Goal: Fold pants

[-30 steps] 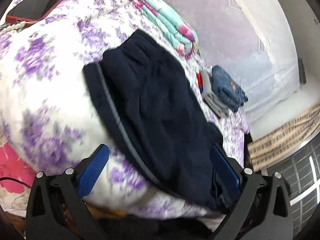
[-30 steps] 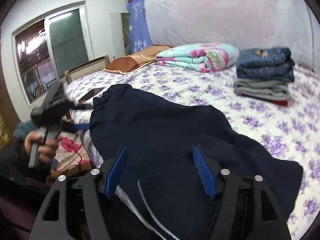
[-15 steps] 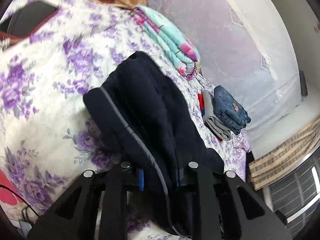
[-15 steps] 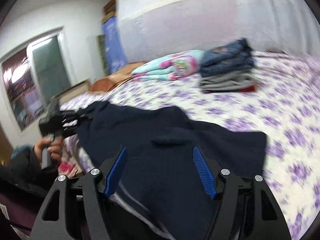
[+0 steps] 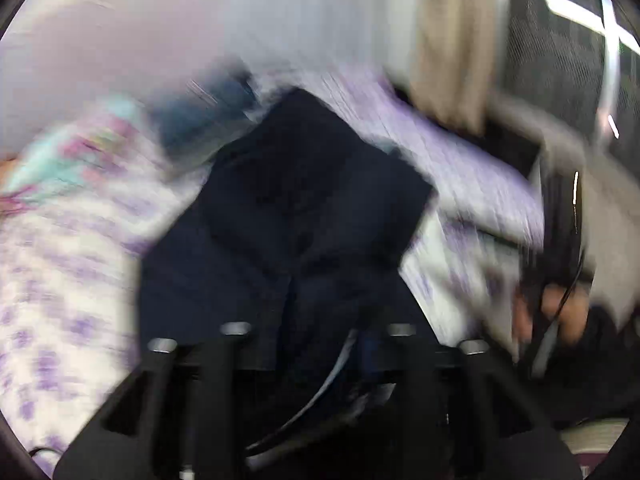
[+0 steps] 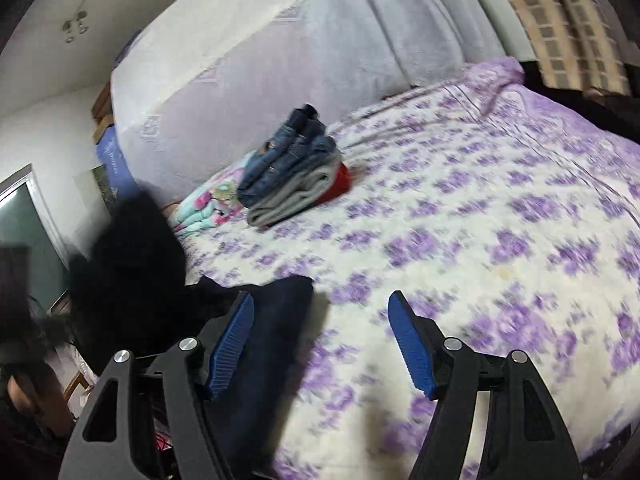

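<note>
the left gripper [image 5: 316, 344], 2 black fingers that were spread wide a second ago, is now pinched on the dark navy fleece pants [image 5: 296, 200] and swinging fast, its view smeared. the right gripper [image 6: 320, 340] has its blue-padded fingers [image 6: 412, 344] spread and empty over the purple-flowered white bedspread [image 6: 500, 240], the pants' folded corner lying just beside its left pad. i'd say 1 fold is being carried across, with that free claw needed next to pin or smooth it.

left hand-held gripper [image 5: 316, 344] clamped tight; right hand-held gripper [image 6: 320, 344] spread wide.
</note>
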{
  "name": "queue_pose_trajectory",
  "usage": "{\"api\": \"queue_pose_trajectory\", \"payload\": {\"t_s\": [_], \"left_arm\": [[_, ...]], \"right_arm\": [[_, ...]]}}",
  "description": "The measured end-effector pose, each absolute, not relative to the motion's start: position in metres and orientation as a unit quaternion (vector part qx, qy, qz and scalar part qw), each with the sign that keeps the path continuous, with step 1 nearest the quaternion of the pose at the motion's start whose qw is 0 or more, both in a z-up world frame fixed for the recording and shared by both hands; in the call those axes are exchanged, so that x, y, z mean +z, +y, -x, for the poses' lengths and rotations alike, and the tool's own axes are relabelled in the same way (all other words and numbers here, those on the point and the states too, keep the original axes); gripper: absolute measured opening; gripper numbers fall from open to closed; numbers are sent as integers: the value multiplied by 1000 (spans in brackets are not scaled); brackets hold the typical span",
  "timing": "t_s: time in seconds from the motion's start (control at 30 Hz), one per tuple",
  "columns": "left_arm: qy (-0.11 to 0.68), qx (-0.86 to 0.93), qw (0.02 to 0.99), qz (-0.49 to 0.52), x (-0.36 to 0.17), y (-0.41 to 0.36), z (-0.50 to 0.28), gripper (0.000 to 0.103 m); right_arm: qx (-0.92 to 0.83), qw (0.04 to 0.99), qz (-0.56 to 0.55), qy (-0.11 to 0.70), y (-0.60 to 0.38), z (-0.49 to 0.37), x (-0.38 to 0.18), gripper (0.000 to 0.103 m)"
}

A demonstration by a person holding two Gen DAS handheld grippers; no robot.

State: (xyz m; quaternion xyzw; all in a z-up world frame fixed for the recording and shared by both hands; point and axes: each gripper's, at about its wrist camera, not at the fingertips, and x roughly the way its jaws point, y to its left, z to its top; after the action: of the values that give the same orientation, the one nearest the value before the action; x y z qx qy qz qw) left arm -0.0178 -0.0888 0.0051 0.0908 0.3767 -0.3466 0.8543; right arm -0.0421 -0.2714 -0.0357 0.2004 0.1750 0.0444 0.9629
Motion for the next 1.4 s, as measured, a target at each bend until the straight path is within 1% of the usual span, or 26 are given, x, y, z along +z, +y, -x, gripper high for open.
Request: {"api": "queue_pose_trajectory", "payload": {"t_s": [0.07,0.13,0.17,0.2,0.27,0.33,0.37,0.4,0.47,0.5,0.57,0.63,0.77,0.87,0.93,1.0,1.13,1.17,1.2,1.23,1.27,1.3,1.33,1.4], "left_arm": [[453,-359,812,-83,-34,-104,2,67],[453,-364,812,-48,-34,-96,0,68],[444,-373,814,-27,-25,-88,1,73],[435,-381,816,-13,-17,-82,5,86],[397,-398,827,8,4,-69,17,97],[383,-403,831,6,10,-66,20,98],[400,-399,825,12,3,-65,15,98],[424,-402,811,24,-8,-71,6,98],[481,-399,780,45,-48,-77,-12,97],[470,-398,787,41,-51,-78,-13,98],[450,-398,800,-1,-43,-86,-1,98],[441,-418,794,9,-33,-79,4,98],[379,-420,823,56,0,-27,10,98],[404,-362,833,109,-14,20,-8,98],[442,-319,825,148,-39,44,-26,98],[465,-301,817,162,-56,51,-40,98],[474,-319,806,158,-65,35,-63,98],[477,-326,801,159,-67,28,-67,98],[479,-330,797,160,-68,21,-72,98],[480,-330,798,157,-66,15,-77,98],[477,-337,797,155,-62,10,-75,97],[470,-343,799,151,-57,7,-72,95],[460,-350,803,146,-52,5,-68,94],[443,-368,804,143,-38,5,-57,76]], "right_arm": [[49,959,-202,193,-273,44,-45,72],[68,957,-194,205,-270,48,-51,75],[78,956,-190,210,-266,47,-52,80],[90,954,-188,215,-263,47,-53,84],[124,947,-201,218,-260,43,-53,88],[153,937,-224,218,-258,40,-53,95],[165,930,-242,221,-258,36,-55,99],[175,923,-257,226,-257,31,-58,99],[190,901,-293,259,-257,17,-71,99],[195,885,-316,282,-257,9,-80,99],[196,878,-324,291,-253,6,-85,99],[208,879,-317,289,-249,9,-80,99],[241,872,-309,293,-239,9,-69,99],[280,835,-332,338,-229,-7,-83,99],[284,832,-313,359,-218,-17,-86,100],[305,829,-285,372,-203,-28,-81,100],[343,796,-312,388,-194,-57,-80,100],[353,791,-319,385,-193,-59,-80,96],[355,788,-329,382,-193,-61,-80,75],[347,787,-337,383,-193,-63,-82,59],[344,788,-341,380,-194,-62,-83,47],[341,795,-337,372,-195,-57,-82,43],[338,804,-327,364,-194,-50,-78,42],[334,824,-300,345,-187,-35,-68,41]]}}
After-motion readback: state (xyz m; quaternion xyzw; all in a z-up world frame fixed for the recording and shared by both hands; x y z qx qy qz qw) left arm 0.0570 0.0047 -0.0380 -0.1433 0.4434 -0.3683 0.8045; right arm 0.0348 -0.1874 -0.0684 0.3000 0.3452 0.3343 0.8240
